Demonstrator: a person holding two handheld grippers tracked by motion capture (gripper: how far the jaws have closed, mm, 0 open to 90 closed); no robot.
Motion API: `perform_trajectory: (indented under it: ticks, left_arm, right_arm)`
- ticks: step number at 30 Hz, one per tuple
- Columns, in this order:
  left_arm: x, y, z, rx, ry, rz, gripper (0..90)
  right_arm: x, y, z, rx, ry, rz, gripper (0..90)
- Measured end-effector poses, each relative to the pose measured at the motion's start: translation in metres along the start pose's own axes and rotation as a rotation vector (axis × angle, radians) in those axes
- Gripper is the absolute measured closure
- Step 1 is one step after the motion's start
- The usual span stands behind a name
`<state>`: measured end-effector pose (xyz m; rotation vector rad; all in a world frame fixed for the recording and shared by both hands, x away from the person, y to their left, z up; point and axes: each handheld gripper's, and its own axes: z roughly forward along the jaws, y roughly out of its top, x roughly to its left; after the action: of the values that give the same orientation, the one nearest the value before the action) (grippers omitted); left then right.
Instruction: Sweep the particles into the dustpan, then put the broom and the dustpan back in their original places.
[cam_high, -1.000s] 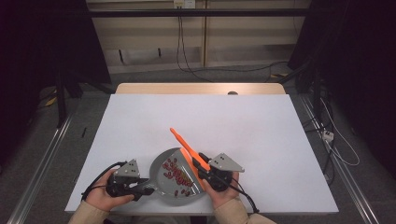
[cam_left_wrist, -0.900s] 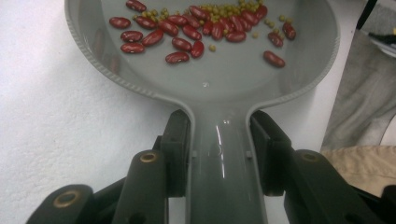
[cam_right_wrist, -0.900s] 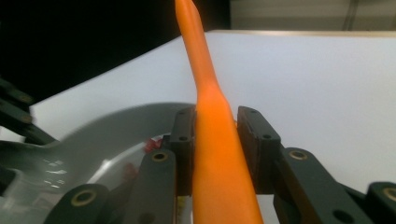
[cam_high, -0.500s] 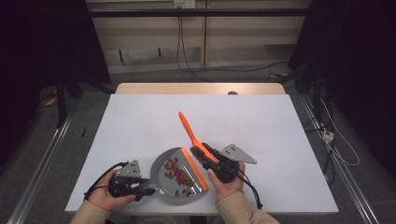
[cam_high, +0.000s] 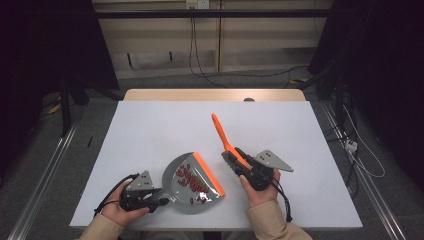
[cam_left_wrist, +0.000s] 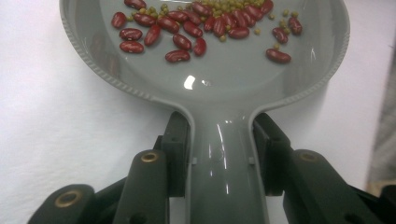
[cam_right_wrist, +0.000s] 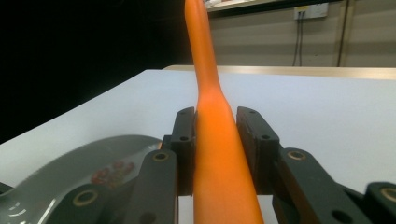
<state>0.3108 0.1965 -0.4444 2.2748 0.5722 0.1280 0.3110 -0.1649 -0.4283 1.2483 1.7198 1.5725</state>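
Right, I start with the white table (cam_high: 150, 130): it spreads wide, its far half bare, and all the work sits at the near edge. The grey dustpan (cam_high: 192, 184) lies flat there, near centre-left, its orange lip (cam_high: 209, 173) turned to the right. My left gripper (cam_high: 164, 201) is clamped on the dustpan's handle, pads pressing both sides; I judge I keep it pinned flat so the load cannot slide out. My right gripper (cam_high: 231, 156) sits just right of the pan, clenched on the orange brush handle (cam_high: 221, 133), which slants up and away toward the far side. The bristle end I cannot make out behind the gripper. Holding the brush tilted off the pan reads to me as sweeping finished. Smallest now: red kidney beans (cam_left_wrist: 187, 29) and little green beans (cam_left_wrist: 223, 5) rest inside the pan, bunched toward the lip. I spot no stray beans on the table, and nothing blocks a lift.
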Motion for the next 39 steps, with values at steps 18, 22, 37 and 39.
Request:
perform_trajectory:
  ticks: [18, 22, 37, 39]
  left_arm:
    - [0.024, 0.006, -0.013, -0.144, 0.202, -0.112, 63.3]
    - [0.031, 0.002, -0.013, -0.127, 0.264, -0.166, 63.3]
    - [0.057, -0.003, -0.007, -0.113, 0.428, -0.341, 63.2]
    - [0.059, -0.004, -0.007, -0.105, 0.437, -0.355, 63.1]
  right_arm:
    - [-0.041, 0.006, -0.019, -0.001, -0.079, -0.012, 70.0]
    - [-0.043, 0.005, -0.019, 0.014, -0.083, -0.013, 70.0]
    - [-0.048, 0.002, -0.021, 0.028, -0.086, -0.024, 70.0]
    - [-0.048, 0.002, -0.022, 0.026, -0.084, -0.018, 70.0]
